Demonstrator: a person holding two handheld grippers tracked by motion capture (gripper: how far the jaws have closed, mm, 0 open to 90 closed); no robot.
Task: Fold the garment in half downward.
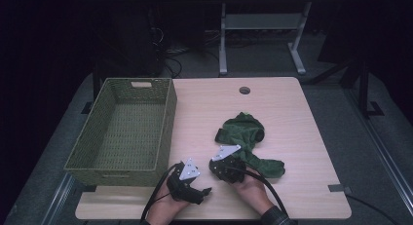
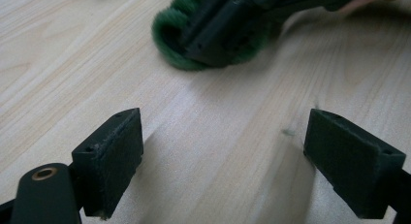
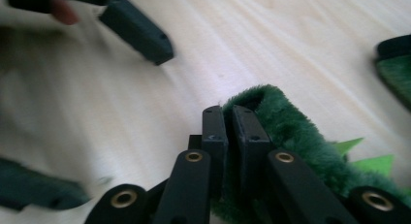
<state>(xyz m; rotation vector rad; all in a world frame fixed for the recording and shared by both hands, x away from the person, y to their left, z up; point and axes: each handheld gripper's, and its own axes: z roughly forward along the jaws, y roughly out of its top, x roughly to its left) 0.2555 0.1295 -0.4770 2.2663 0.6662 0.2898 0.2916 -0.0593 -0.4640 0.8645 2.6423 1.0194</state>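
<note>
A green fuzzy garment (image 1: 246, 132) lies crumpled on the wooden table (image 1: 292, 103), right of centre. My right gripper (image 1: 219, 167) is at its near left edge, low on the table. In the right gripper view the right gripper (image 3: 229, 110) has its jaws pressed together on a fold of the green garment (image 3: 291, 127), which curls round one jaw. My left gripper (image 1: 199, 180) rests just to the left near the front edge. In its own view the left gripper (image 2: 223, 136) is wide open over bare wood, facing the right gripper (image 2: 218, 30) and the garment's fuzzy edge (image 2: 167, 37).
A green woven basket (image 1: 168, 120) with nothing inside stands on the table's left side. A round cable hole (image 1: 244, 90) sits at the back centre. One finger (image 3: 140, 30) of the left gripper lies close by in the right gripper view. Table legs and cables stand beyond.
</note>
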